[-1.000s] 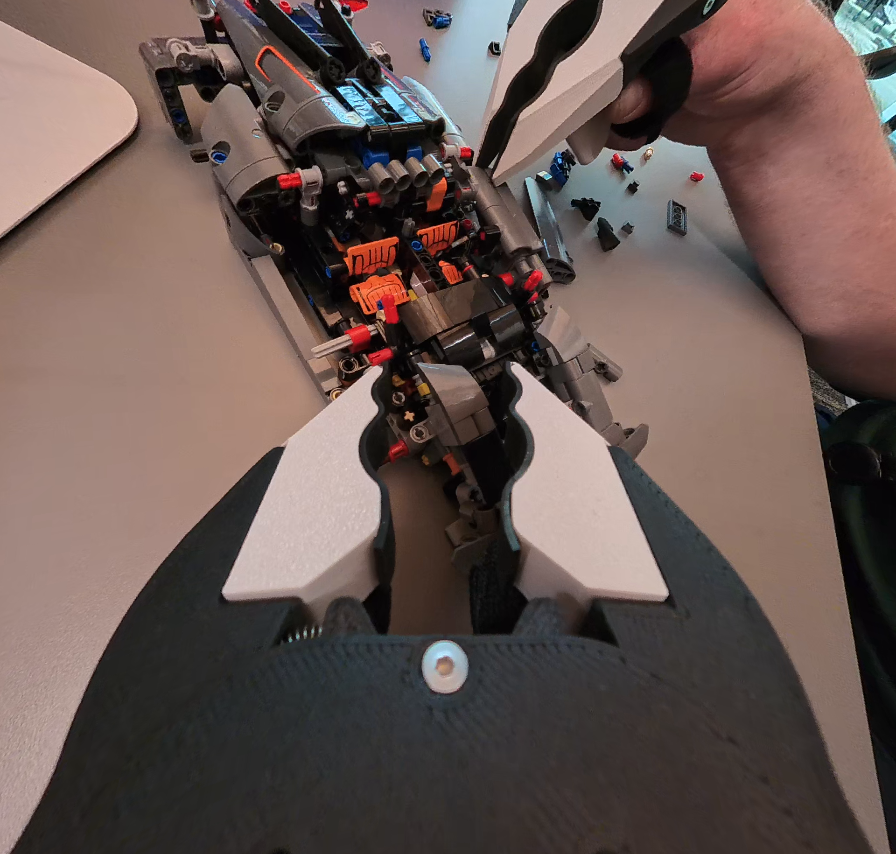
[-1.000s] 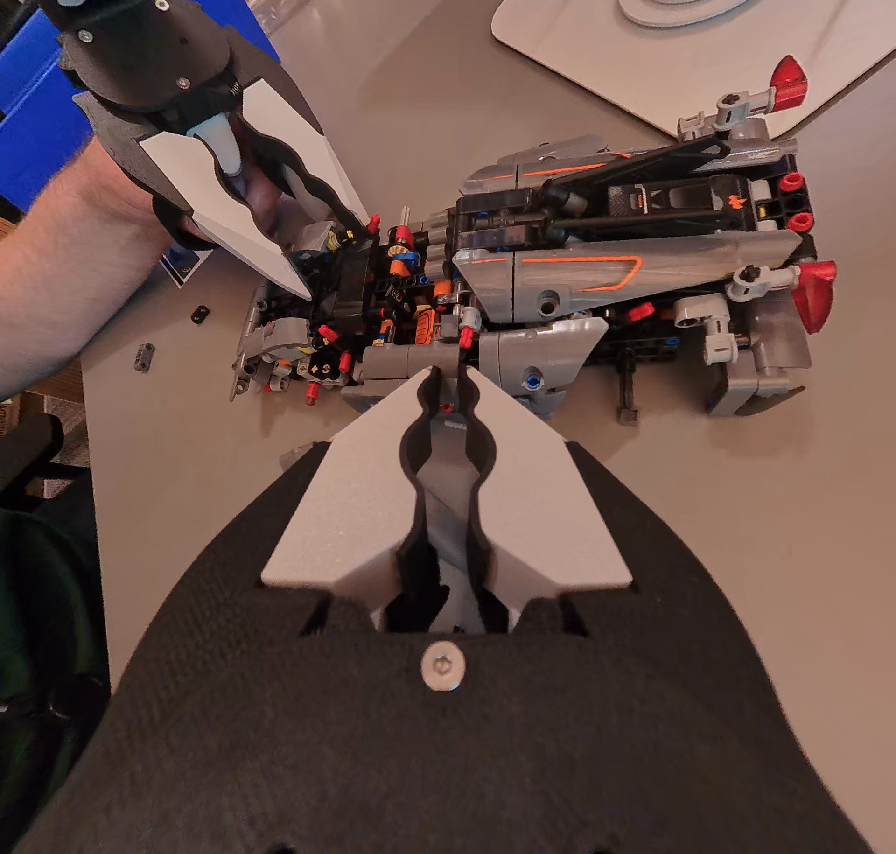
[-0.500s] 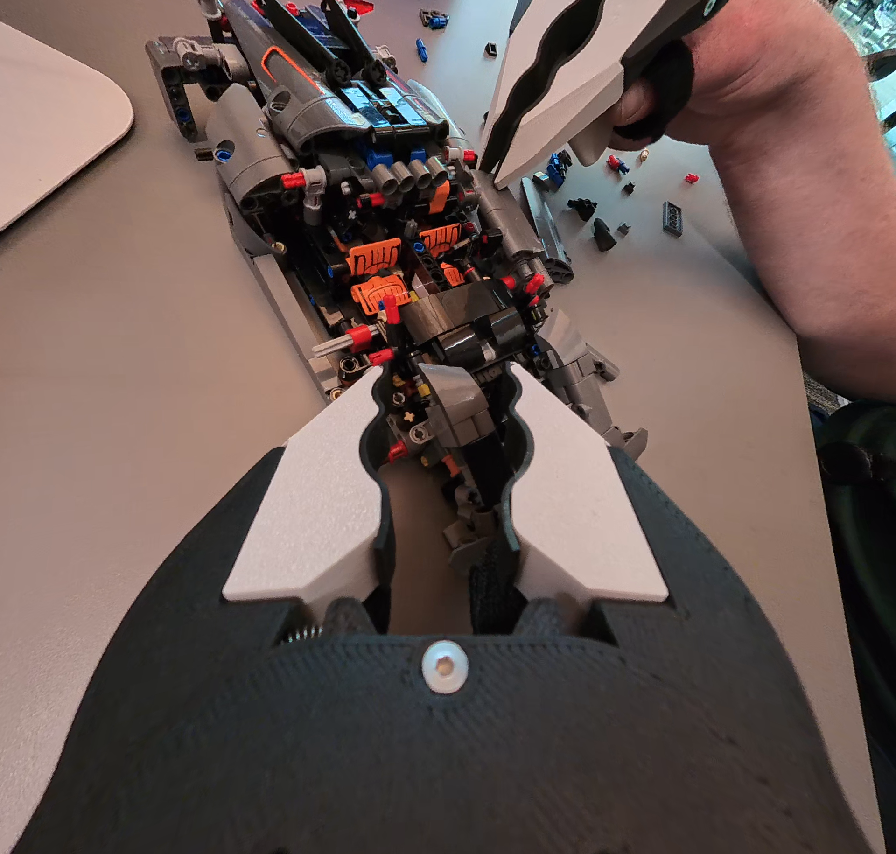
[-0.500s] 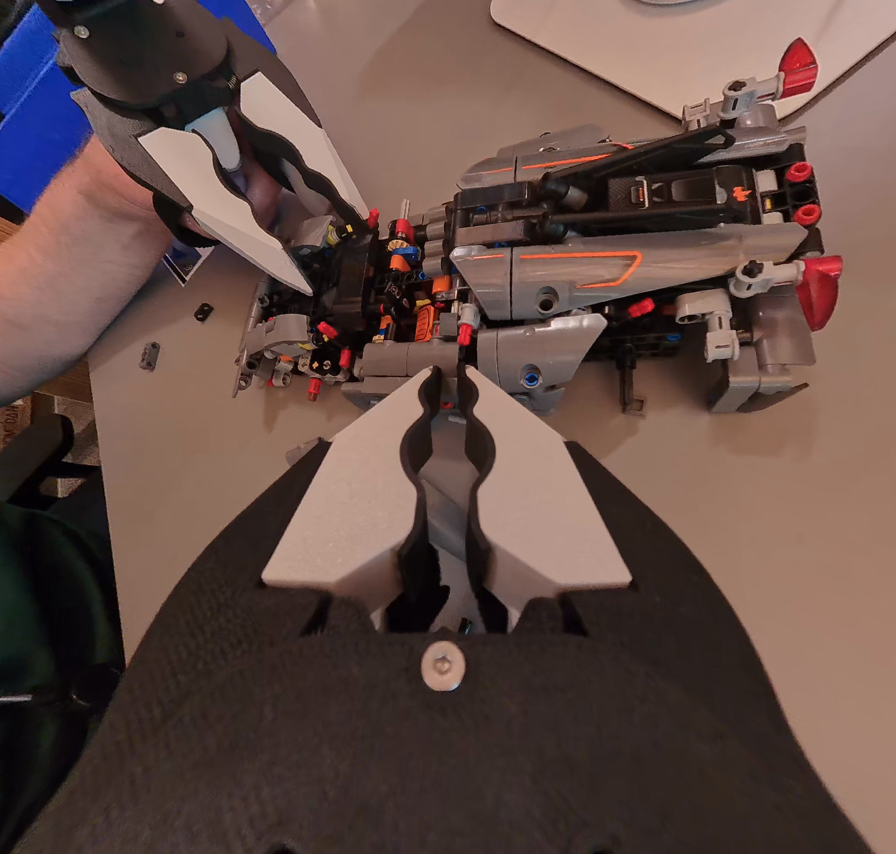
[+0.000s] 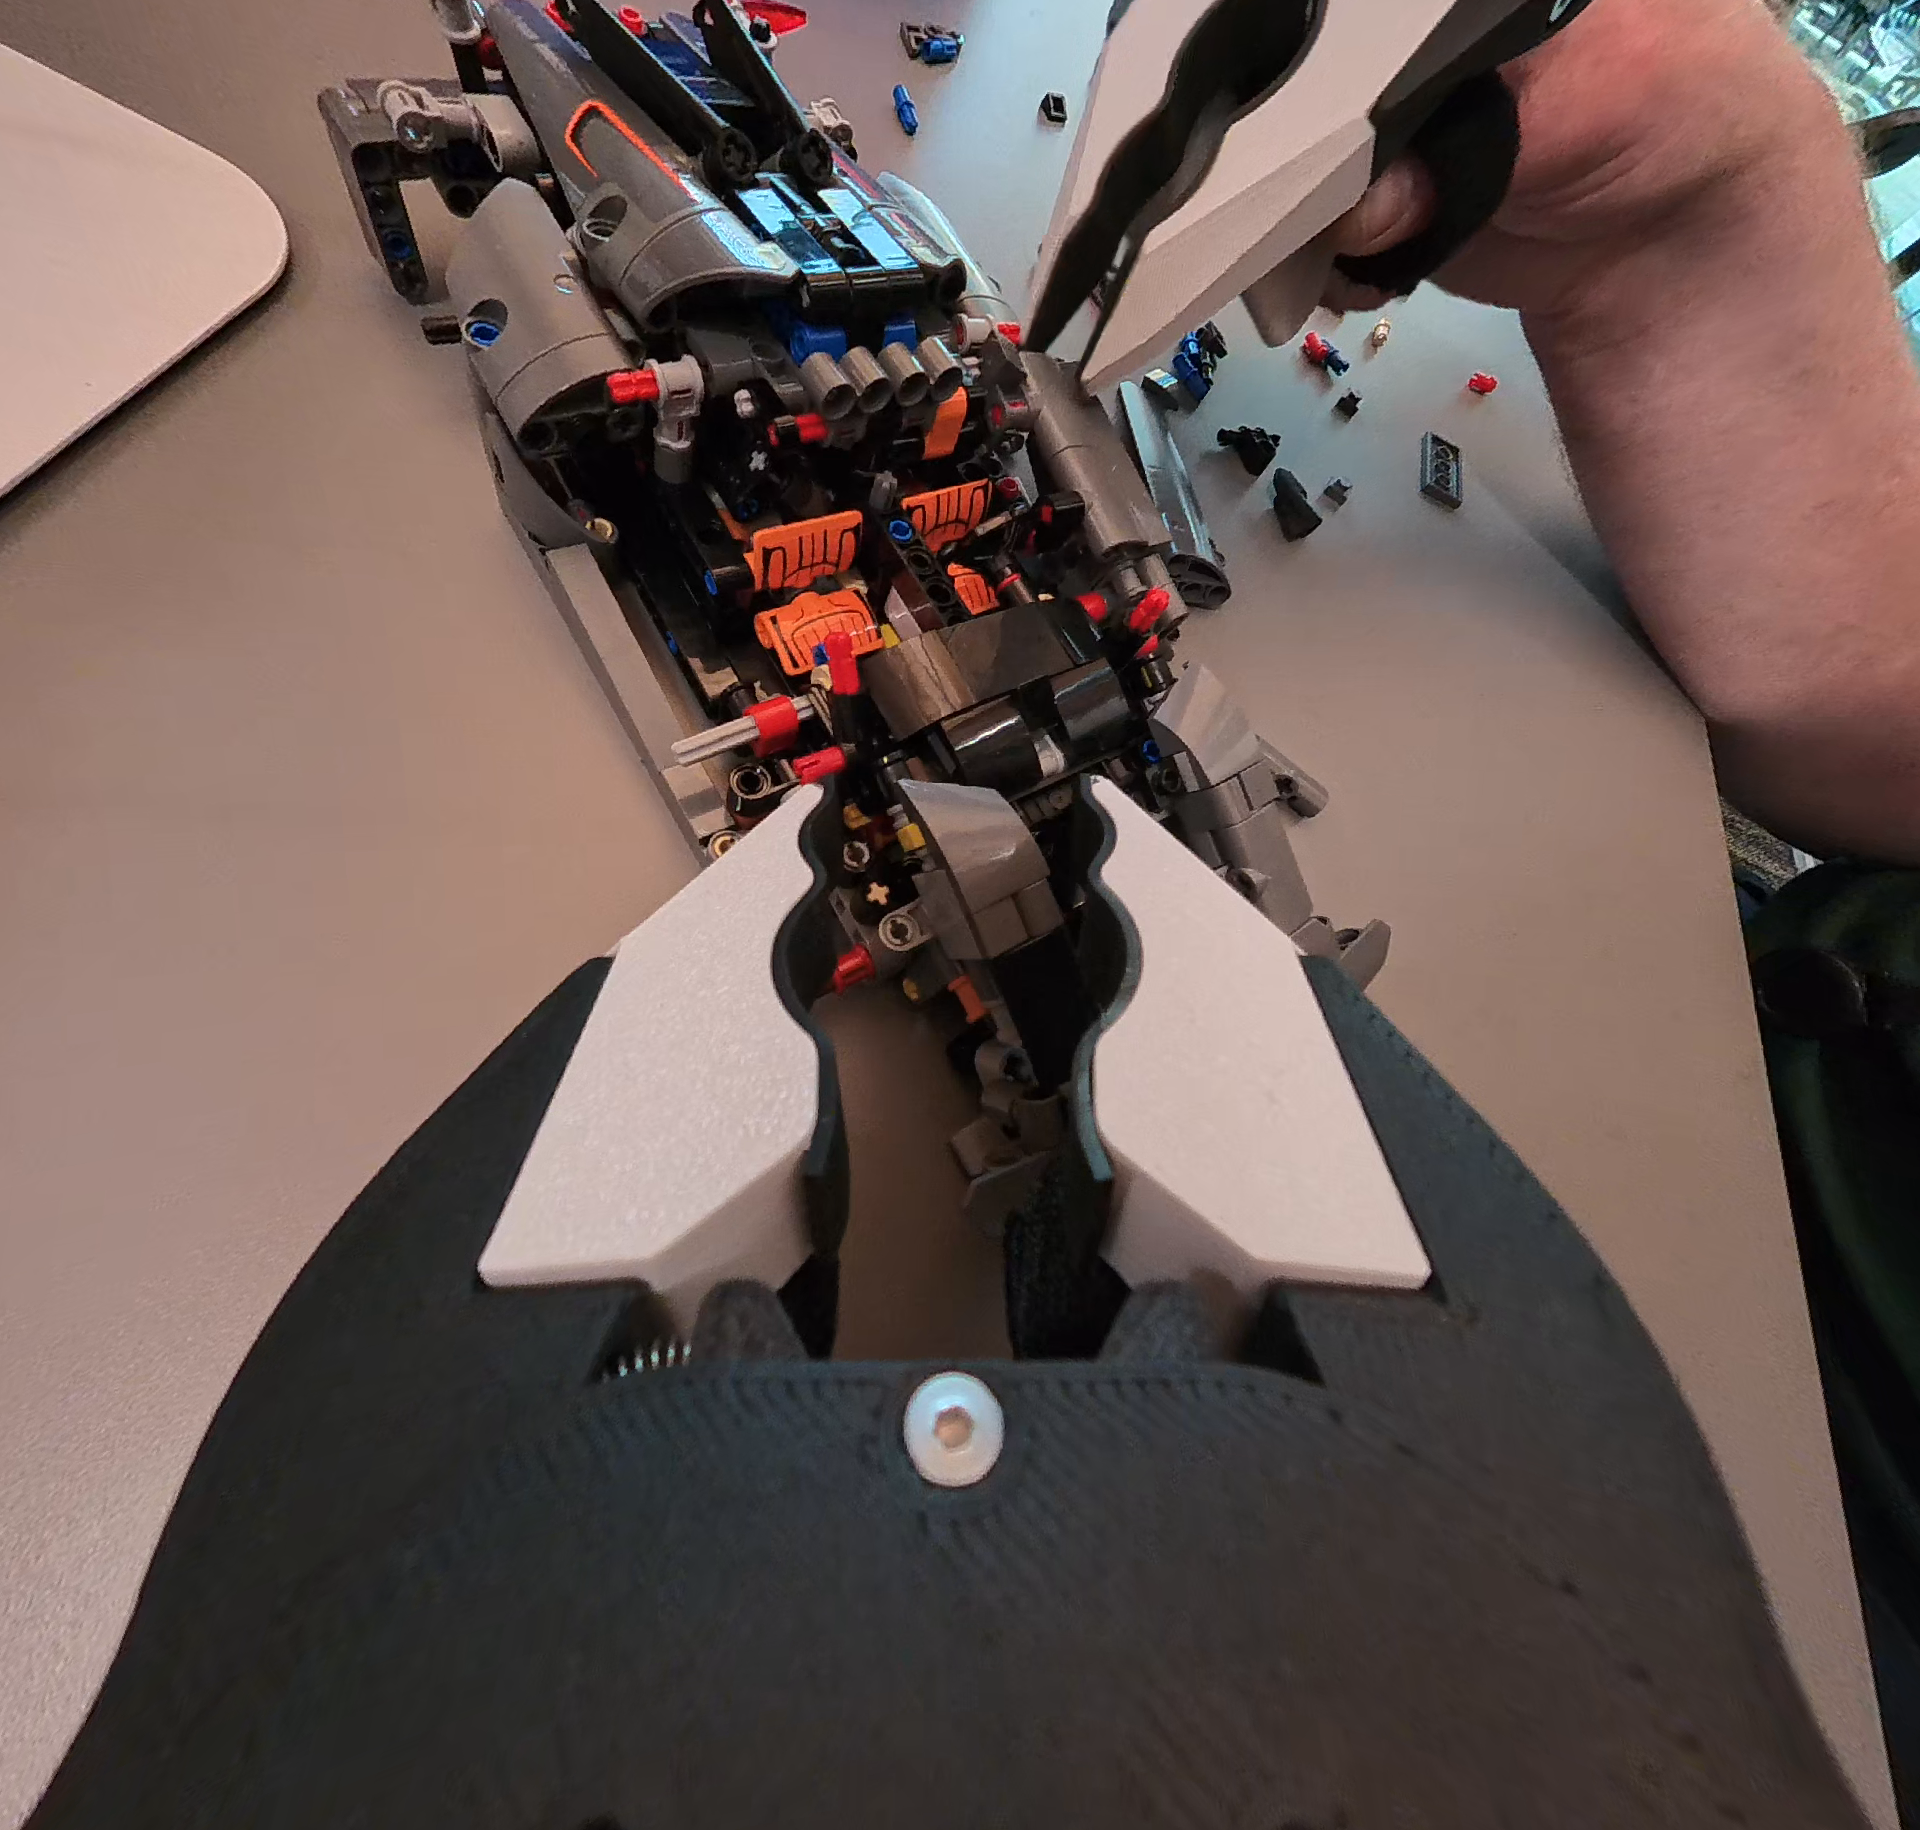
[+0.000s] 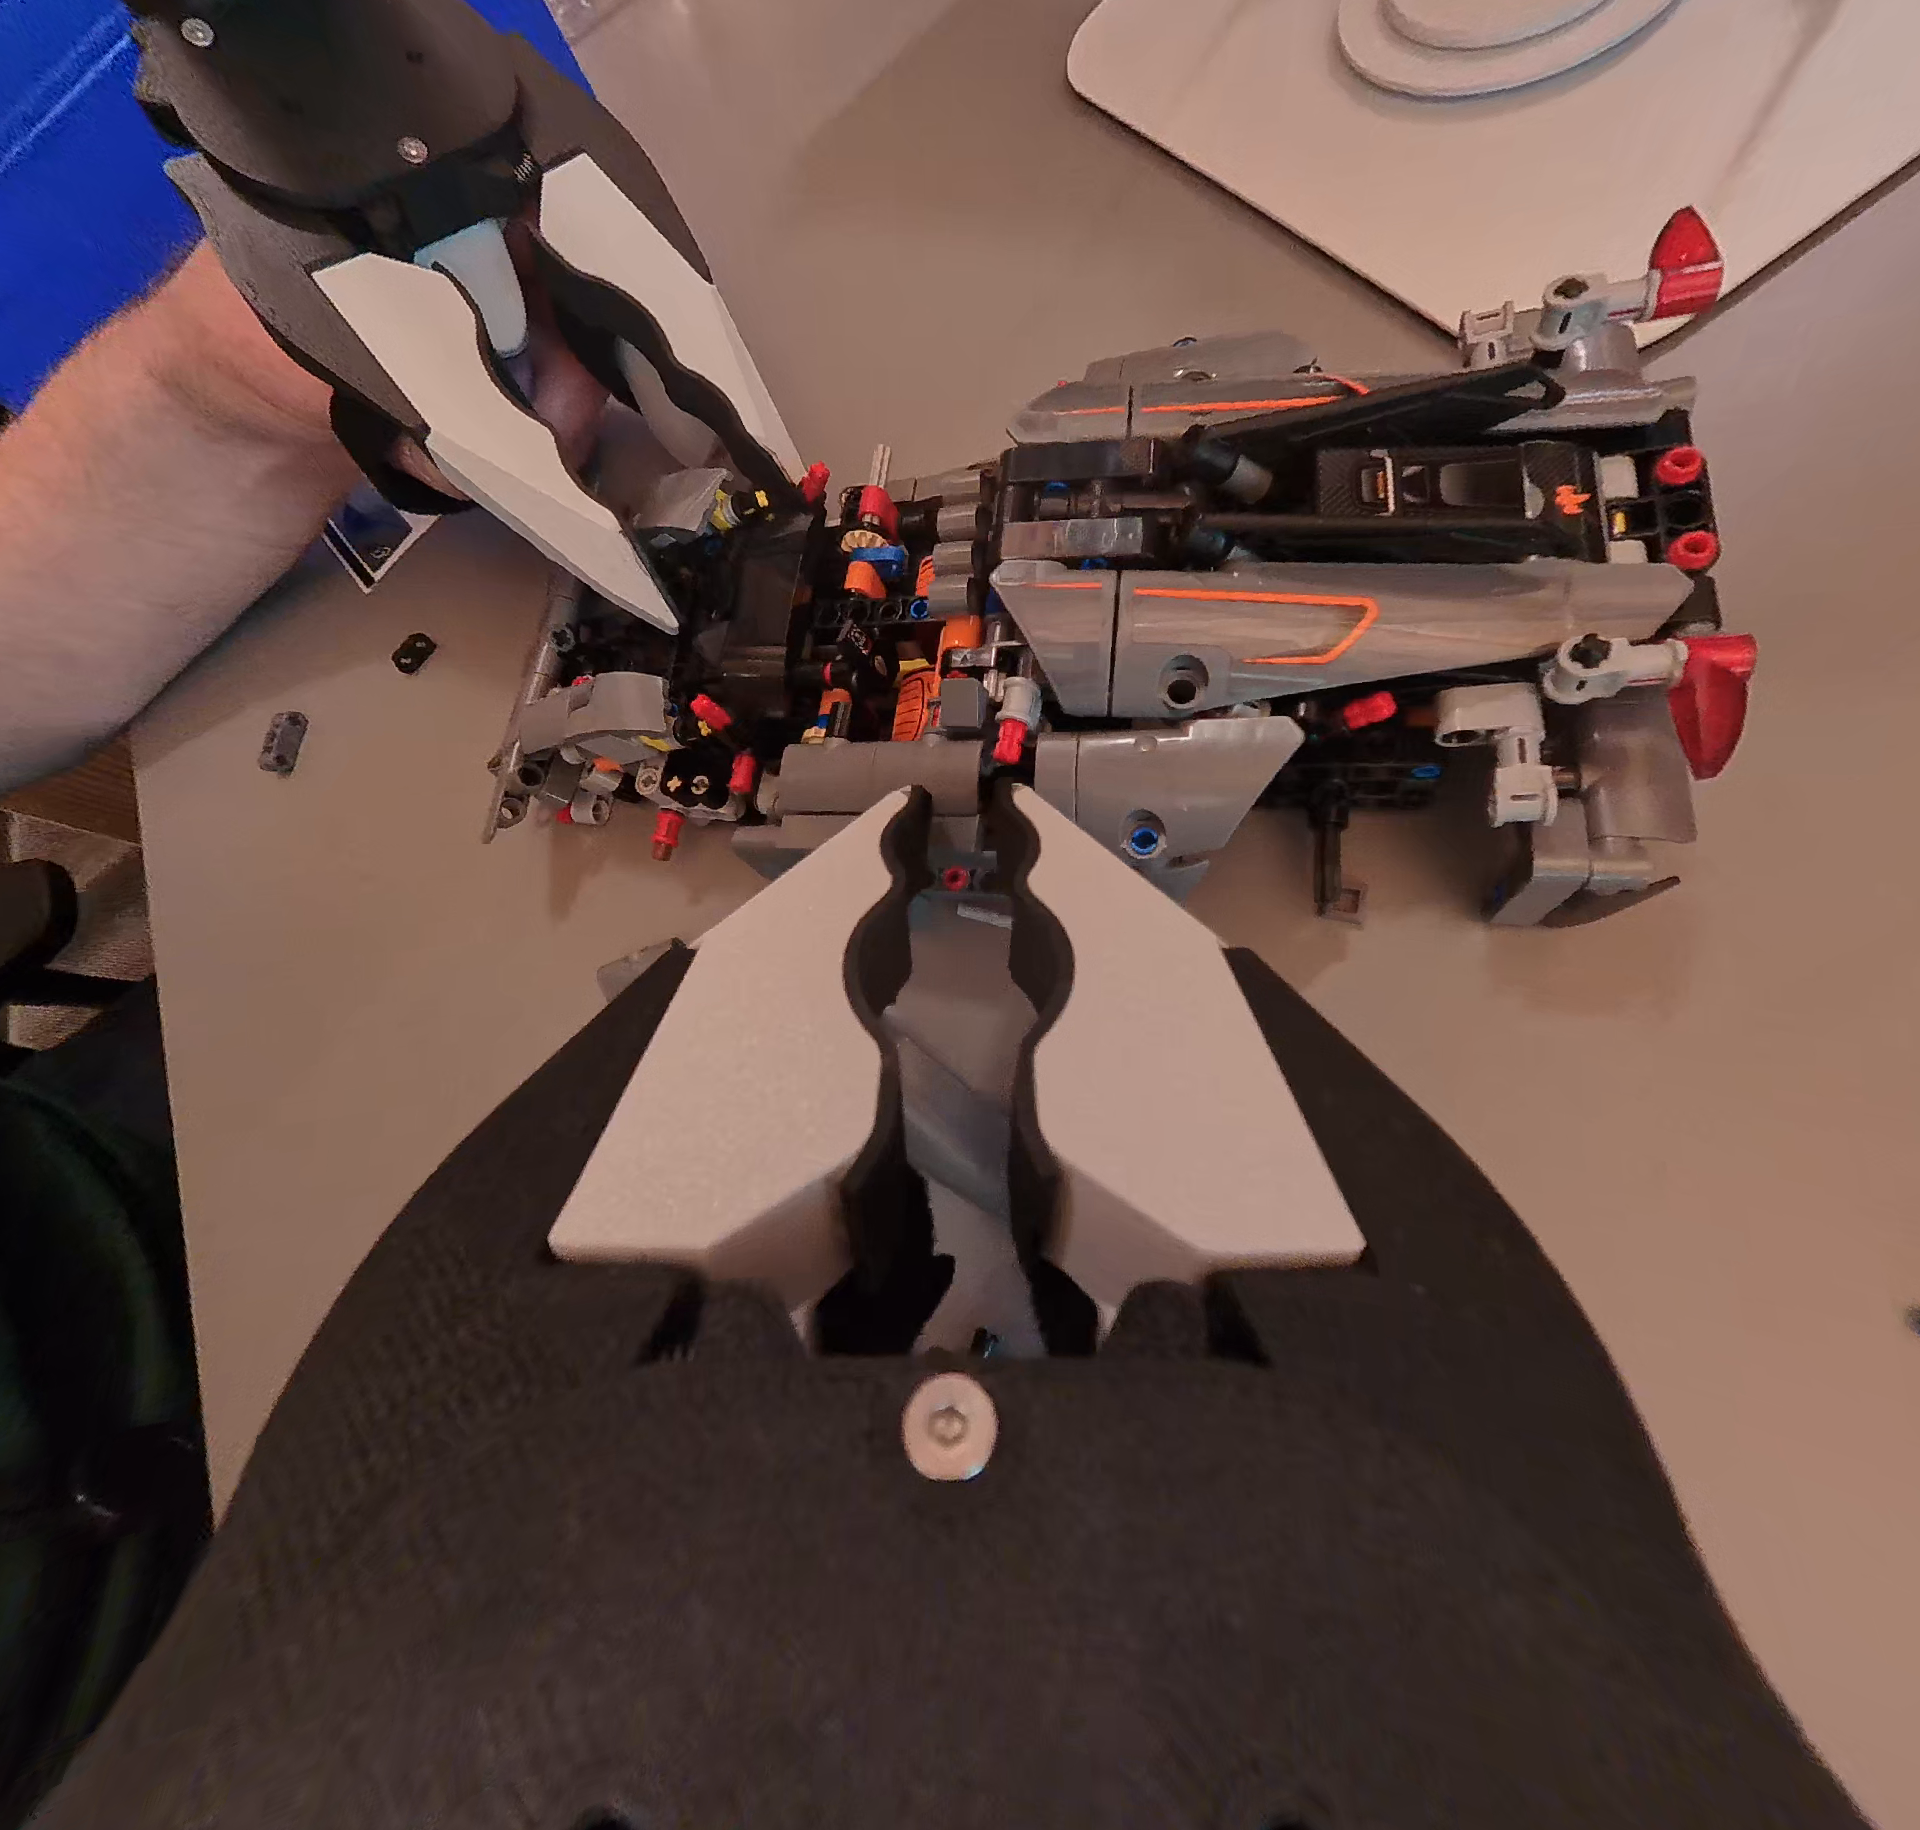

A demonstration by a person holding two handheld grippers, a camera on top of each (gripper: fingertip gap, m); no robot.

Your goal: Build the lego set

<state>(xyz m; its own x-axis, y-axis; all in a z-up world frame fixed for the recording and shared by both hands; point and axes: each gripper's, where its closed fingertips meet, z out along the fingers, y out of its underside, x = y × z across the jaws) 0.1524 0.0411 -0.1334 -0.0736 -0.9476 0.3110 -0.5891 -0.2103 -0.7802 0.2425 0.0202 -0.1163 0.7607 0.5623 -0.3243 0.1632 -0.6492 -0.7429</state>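
The half-built grey, black and orange lego car (image 5: pixel 831 450) lies on the grey table and also shows in the right wrist view (image 6: pixel 1247 617). My left gripper (image 5: pixel 951 804) straddles the car's front end, with its jaws closed against the parts there. It shows at the upper left of the right wrist view (image 6: pixel 727 559). My right gripper (image 6: pixel 964 798) is shut on a grey panel piece (image 6: pixel 951 1084). Its tips are against the car's side at mid-length, and it also shows in the left wrist view (image 5: pixel 1060 352).
Small loose pieces (image 5: pixel 1288 502) and a dark plate (image 5: pixel 1442 469) lie right of the car, and two more loose pieces (image 6: pixel 283 741) lie near the table's edge. A white pad (image 6: pixel 1455 170) lies beyond the car. A blue bin (image 6: pixel 62 170) stands at the left. A person's forearm (image 5: pixel 1714 430) crosses the right side. Some 10 cm of space lies between my two pairs of fingers.
Almost nothing has changed. The car sits slightly lower in the right wrist view. Both grippers keep their hold.
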